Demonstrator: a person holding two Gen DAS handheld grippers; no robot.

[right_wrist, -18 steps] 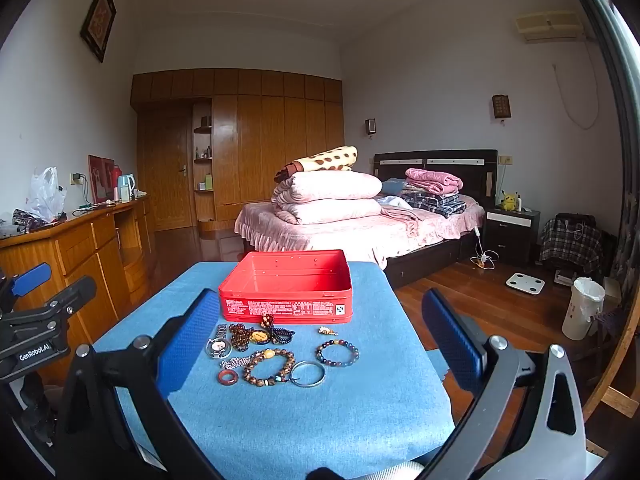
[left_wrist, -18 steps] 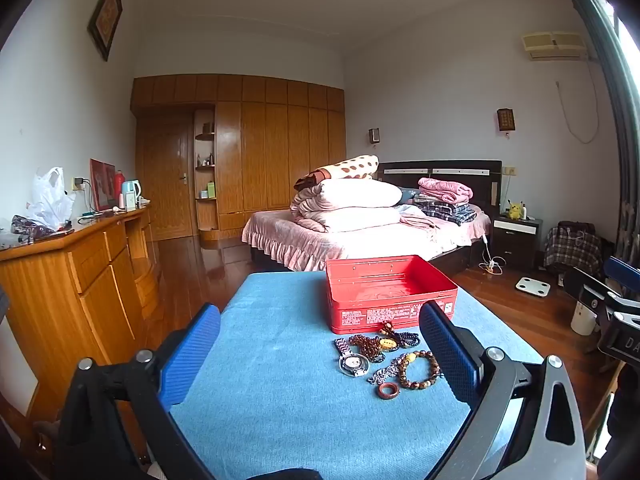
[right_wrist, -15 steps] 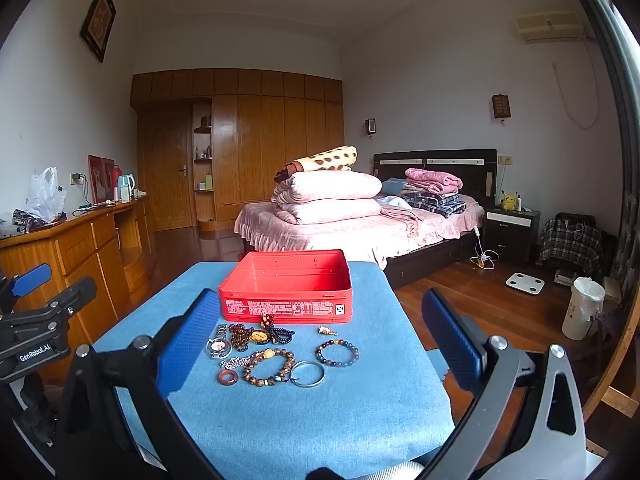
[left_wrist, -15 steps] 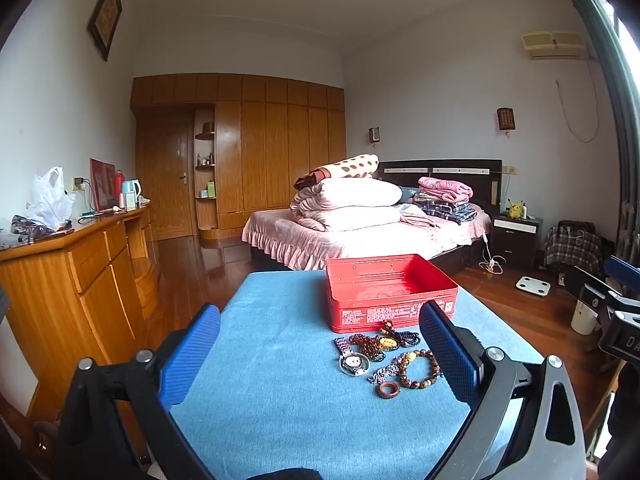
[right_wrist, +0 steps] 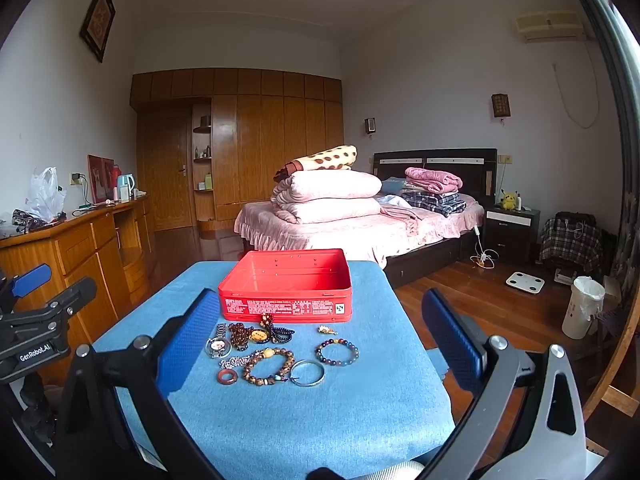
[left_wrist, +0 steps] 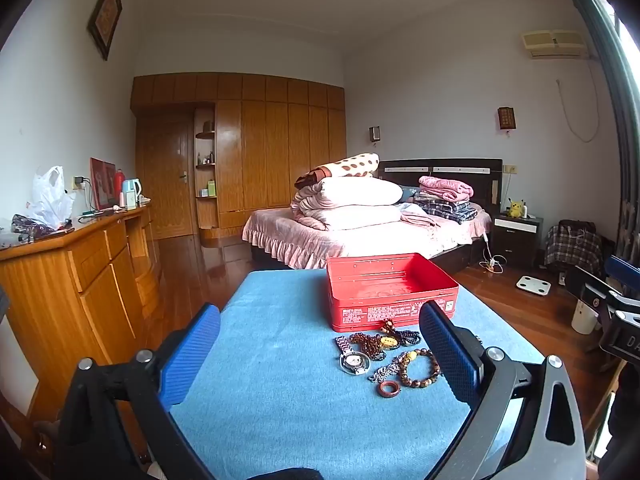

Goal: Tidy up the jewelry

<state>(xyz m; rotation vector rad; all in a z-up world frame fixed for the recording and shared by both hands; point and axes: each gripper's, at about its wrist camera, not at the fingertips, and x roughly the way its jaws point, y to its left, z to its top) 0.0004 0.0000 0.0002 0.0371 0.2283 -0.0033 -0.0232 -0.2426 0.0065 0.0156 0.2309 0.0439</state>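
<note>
An open, empty red tin box (right_wrist: 286, 286) (left_wrist: 390, 290) stands on a blue-covered table (right_wrist: 320, 420). In front of it lie a watch (right_wrist: 218, 346), dark bead strings with an amber pendant (right_wrist: 258, 334), a brown bead bracelet (right_wrist: 268, 366), a red ring (right_wrist: 227, 377), a silver bangle (right_wrist: 307, 373), a multicolour bead bracelet (right_wrist: 337, 352) and a small charm (right_wrist: 327, 330). My right gripper (right_wrist: 316, 344) is open, held above the near table edge. My left gripper (left_wrist: 316, 356) is open, left of the jewelry; the watch (left_wrist: 354, 360) and brown bracelet (left_wrist: 418, 368) show there.
A wooden sideboard (left_wrist: 72, 280) stands left of the table. A bed (right_wrist: 360, 224) with folded bedding lies beyond the box. Wooden floor, a nightstand (right_wrist: 512, 232) and a white bin (right_wrist: 582, 308) are to the right.
</note>
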